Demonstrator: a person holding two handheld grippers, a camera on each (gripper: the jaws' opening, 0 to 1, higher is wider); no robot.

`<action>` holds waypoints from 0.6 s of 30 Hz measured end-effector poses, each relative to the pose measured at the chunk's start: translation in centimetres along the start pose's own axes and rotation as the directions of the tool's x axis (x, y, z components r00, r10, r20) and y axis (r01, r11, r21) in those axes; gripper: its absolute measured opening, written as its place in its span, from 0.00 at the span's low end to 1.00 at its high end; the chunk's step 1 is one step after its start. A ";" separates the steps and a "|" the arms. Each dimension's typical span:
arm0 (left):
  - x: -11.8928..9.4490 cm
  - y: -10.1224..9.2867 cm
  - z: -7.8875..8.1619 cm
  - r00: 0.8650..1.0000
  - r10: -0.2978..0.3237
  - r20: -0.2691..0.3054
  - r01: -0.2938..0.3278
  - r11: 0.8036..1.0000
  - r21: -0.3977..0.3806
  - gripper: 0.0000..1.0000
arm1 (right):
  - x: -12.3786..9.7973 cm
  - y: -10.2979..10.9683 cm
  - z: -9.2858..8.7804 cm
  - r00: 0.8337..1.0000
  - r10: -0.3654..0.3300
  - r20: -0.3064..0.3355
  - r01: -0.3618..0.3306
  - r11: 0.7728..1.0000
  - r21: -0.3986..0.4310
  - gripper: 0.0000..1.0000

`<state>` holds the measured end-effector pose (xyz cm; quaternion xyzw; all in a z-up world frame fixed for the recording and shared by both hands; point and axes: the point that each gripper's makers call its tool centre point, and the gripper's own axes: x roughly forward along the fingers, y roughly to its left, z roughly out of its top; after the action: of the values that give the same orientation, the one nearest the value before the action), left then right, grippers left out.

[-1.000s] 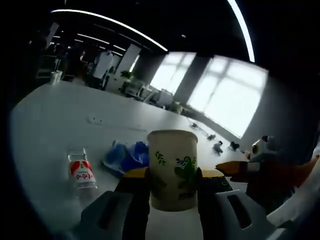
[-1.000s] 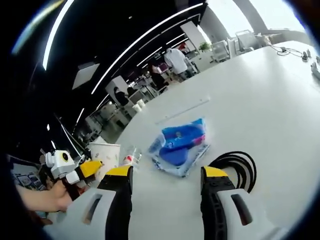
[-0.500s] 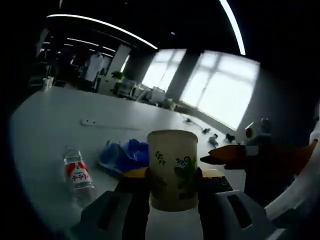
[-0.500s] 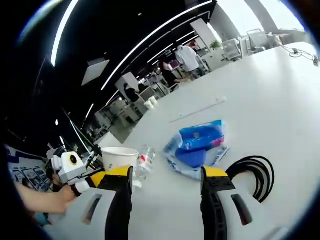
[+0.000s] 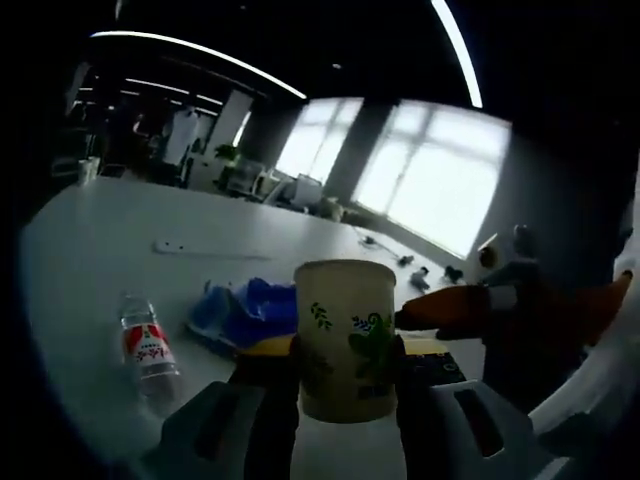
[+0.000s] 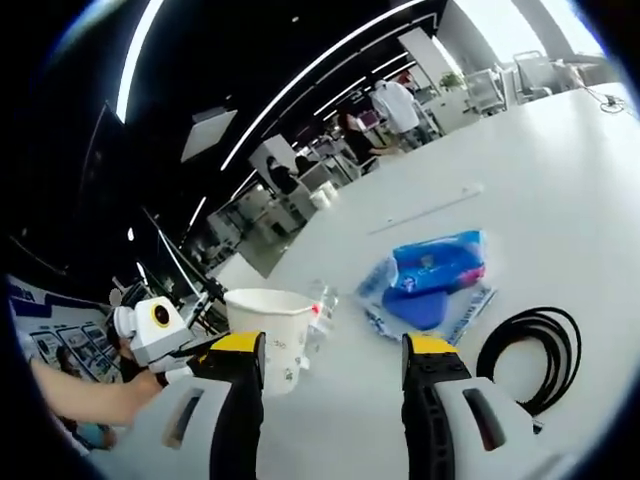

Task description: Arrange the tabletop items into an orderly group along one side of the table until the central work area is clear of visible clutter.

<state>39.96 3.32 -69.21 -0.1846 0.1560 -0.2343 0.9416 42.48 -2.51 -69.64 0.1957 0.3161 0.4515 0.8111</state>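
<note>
We hold the paper cup (image 5: 345,340) upright in the left gripper (image 5: 345,385), left of our empty, wide-open right gripper (image 6: 335,400), which is nearer the coiled cable (image 6: 530,355).

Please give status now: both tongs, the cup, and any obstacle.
Left tongs shut on paper cup. Right tongs open, empty. Bottle, blue packet, black cable lie on the white table.

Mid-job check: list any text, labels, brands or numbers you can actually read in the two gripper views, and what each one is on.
None can be read.
Water bottle: red and white label with red marks, too blurred to read.
Paper cup, held in the left gripper: green leaf print, no legible words.
Blue packet: a pink patch, print too small to read.
Wall poster at the left of the right gripper view: too blurred to read.
</note>
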 end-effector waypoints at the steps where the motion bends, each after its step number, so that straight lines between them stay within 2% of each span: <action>1: 0.0 -0.1 -0.1 1.000 -0.005 -0.001 0.005 1.000 -0.002 0.33 | 0.0 0.1 -0.1 1.000 0.006 -0.002 -0.006 1.000 0.003 0.52; 6: 0.0 -0.5 -0.7 1.000 -0.018 -0.015 0.018 1.000 -0.007 0.33 | 0.4 1.3 0.0 0.999 0.054 0.003 -0.054 0.998 0.024 0.53; 18: -0.4 -1.3 -1.3 0.998 -0.055 -0.012 0.055 0.998 -0.024 0.34 | 1.2 3.9 -0.9 0.989 0.143 -0.037 -0.142 0.989 0.032 0.55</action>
<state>38.60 2.11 -69.66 -0.1983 0.1597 -0.2597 0.9315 39.94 0.58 -68.39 0.2208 0.3239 0.5073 0.7675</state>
